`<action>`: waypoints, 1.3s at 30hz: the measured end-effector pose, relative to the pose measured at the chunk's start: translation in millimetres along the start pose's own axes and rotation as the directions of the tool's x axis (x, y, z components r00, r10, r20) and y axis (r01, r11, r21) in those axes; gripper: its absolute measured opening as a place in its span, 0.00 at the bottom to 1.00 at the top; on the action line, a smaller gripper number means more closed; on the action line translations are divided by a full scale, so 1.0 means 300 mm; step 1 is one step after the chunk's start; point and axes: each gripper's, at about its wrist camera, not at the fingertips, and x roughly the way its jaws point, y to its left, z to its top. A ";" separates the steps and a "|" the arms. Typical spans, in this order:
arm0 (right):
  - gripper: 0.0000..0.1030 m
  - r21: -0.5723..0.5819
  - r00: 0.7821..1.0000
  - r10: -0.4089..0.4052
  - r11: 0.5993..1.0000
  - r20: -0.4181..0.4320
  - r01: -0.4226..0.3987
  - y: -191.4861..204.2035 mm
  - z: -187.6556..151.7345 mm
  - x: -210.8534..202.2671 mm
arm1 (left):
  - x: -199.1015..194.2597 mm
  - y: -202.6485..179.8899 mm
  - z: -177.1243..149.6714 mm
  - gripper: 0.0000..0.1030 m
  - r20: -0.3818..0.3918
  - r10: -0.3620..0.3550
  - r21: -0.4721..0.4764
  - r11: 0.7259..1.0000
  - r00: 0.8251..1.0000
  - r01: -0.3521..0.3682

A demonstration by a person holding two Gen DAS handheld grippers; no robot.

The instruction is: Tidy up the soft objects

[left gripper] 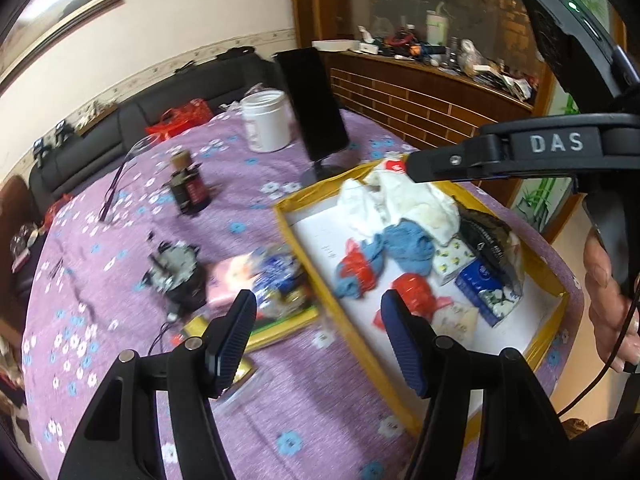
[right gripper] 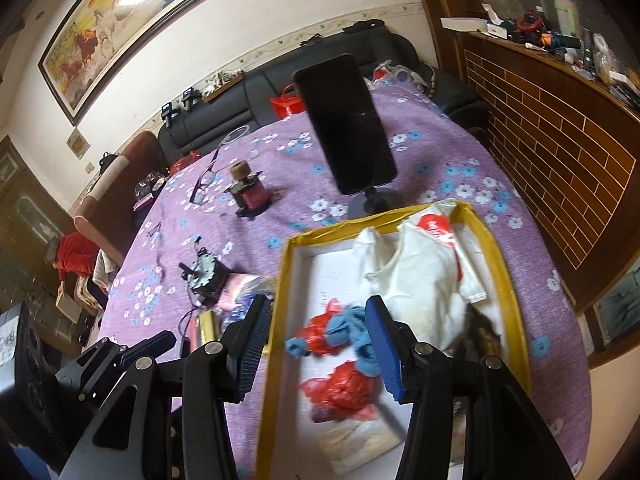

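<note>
Soft objects fill the yellow-walled tray (right gripper: 280, 280) on our purple flowered tablecloth (right gripper: 440, 160): a crumpled white cloth (right gripper: 424, 280) with a red mark at the far end, a blue rag (right gripper: 352, 330) tangled with a red plastic bag (right gripper: 316, 330), a second red bag (right gripper: 340, 390) nearer us, and a dark patterned piece (left gripper: 486, 234) against the right wall. In the left view we also see a small lemon-print tissue pack (left gripper: 450, 262) and a blue tissue pack (left gripper: 490, 290) lying beside the blue rag.

Our left gripper (left gripper: 320, 332) hangs over the tray's left wall with its fingers spread wide and nothing between them; a pink pack (left gripper: 230, 276) and a blurred blue-and-white packet (left gripper: 280, 280) sit outside the tray, just beyond its left finger. Our right gripper (right gripper: 316, 340) is likewise spread and empty, above the tray, with the blue rag and red bag showing between its fingers. Farther back stand a phone on a stand (right gripper: 346, 128) and a white jar (left gripper: 266, 120).
</note>
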 end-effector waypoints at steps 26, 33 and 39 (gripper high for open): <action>0.52 -0.161 0.981 0.035 0.985 -0.189 -0.066 0.307 -0.040 0.269 | -0.071 0.350 -0.360 0.62 -0.126 0.078 -0.272 0.956 0.989 -0.110; 0.52 -0.324 0.970 -0.048 0.945 -0.238 -0.033 0.381 0.037 0.469 | -0.115 0.401 -0.412 0.62 -0.144 0.122 -0.296 0.941 0.982 -0.161; 0.52 -0.448 0.944 -0.094 0.892 -0.316 -0.061 0.398 0.061 0.658 | -0.160 0.456 -0.480 0.62 -0.176 0.170 -0.346 0.911 0.970 -0.223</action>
